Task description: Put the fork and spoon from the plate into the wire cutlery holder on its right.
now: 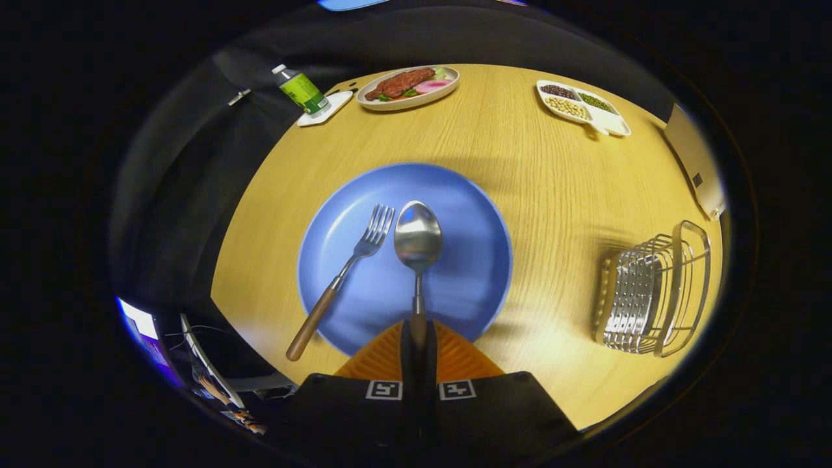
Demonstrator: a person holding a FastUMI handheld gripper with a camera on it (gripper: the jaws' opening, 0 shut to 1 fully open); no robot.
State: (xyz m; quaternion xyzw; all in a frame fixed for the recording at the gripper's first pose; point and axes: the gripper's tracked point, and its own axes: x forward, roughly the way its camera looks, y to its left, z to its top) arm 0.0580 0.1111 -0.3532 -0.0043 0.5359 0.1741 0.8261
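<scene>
— Between the jaws, what item?

— Spoon, metal bowl, wooden handle. Its handle runs straight back into the narrow gap of the gripper; both fingers sit closed against the handle end. Jaws nearly shut, gripping the spoon. Bowl points forward, ahead of the fingertips, over the middle of the plate.

— Plate?

— Blue, round, on the wooden counter, just ahead of the jaws. Near rim tucked under the fingertips.

— Second utensil?

— Fork, metal head, wooden handle. Lies on the plate just left of the spoon, not touching it. Tines point forward and slightly toward the spoon bowl; handle slants back and left, its end hanging past the plate rim over the counter. Outside the jaws, left of the left finger.

— Holder?

— Wire cutlery holder, metal, standing on the counter well to the right of the plate, apart from it. Whether it holds anything, cannot tell.

— Other entries on the counter?

— Far side, beyond the plate: oval dish of food; a green-labelled bottle on a small white tray to its left; a divided white dish with beans or grains to the right. All well apart from the jaws.
</scene>
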